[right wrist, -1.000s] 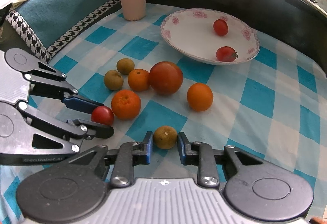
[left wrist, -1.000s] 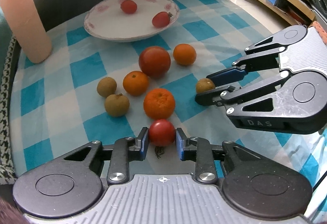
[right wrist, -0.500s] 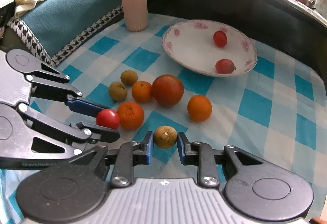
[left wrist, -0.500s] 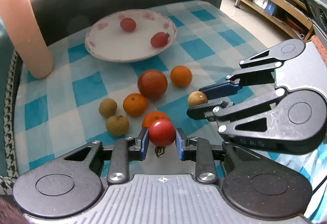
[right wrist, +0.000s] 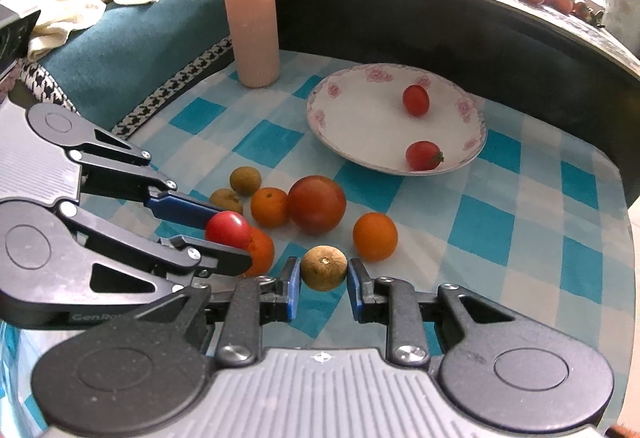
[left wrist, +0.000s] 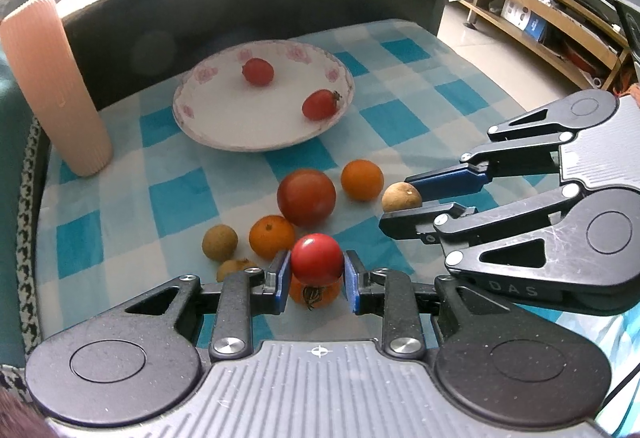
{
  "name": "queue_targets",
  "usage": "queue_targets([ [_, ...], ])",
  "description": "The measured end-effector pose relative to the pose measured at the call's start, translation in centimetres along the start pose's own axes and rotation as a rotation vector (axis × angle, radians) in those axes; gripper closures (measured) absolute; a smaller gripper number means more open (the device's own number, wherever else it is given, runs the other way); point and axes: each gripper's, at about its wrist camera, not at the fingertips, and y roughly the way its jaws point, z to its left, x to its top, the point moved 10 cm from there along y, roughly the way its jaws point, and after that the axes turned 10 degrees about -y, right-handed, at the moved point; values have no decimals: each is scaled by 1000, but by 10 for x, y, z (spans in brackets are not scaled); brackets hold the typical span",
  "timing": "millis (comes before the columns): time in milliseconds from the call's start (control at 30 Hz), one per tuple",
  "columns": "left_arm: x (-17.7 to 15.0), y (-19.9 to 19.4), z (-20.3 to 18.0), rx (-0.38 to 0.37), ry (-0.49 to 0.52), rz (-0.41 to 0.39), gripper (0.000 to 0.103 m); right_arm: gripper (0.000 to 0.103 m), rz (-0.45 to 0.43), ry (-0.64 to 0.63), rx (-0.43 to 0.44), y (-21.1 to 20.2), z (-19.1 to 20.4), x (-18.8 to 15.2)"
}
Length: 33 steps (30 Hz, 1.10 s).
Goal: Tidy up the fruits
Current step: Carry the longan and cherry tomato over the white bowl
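Left gripper [left wrist: 316, 280] clamped on a cherry tomato [left wrist: 316, 259], held clear above the cloth [left wrist: 180, 194]. Right gripper [right wrist: 323, 288] clamped on a longan [right wrist: 323, 268], also off the cloth. Plate [left wrist: 208, 134] with two tomatoes at 12 o'clock; remaining loose fruit between plate and grippers.

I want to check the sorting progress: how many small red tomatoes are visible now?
3. Two lie in the plate: one at the back, one near the front rim. The third is held in the left gripper. The background counter holds more, too blurred to count.
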Motion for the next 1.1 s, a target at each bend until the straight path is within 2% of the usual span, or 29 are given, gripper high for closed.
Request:
queue_targets([
  [600, 42, -1, -2, 17, -4, -79, 69, 61, -58, 47, -52, -15, -26, 19],
  [833, 70, 6, 4, 45, -20, -119, 69, 61, -88, 75, -81, -16, -44, 35],
  [1100, 89, 20, 15, 52, -65, -128, 69, 61, -108, 100, -110, -4, -66, 56],
])
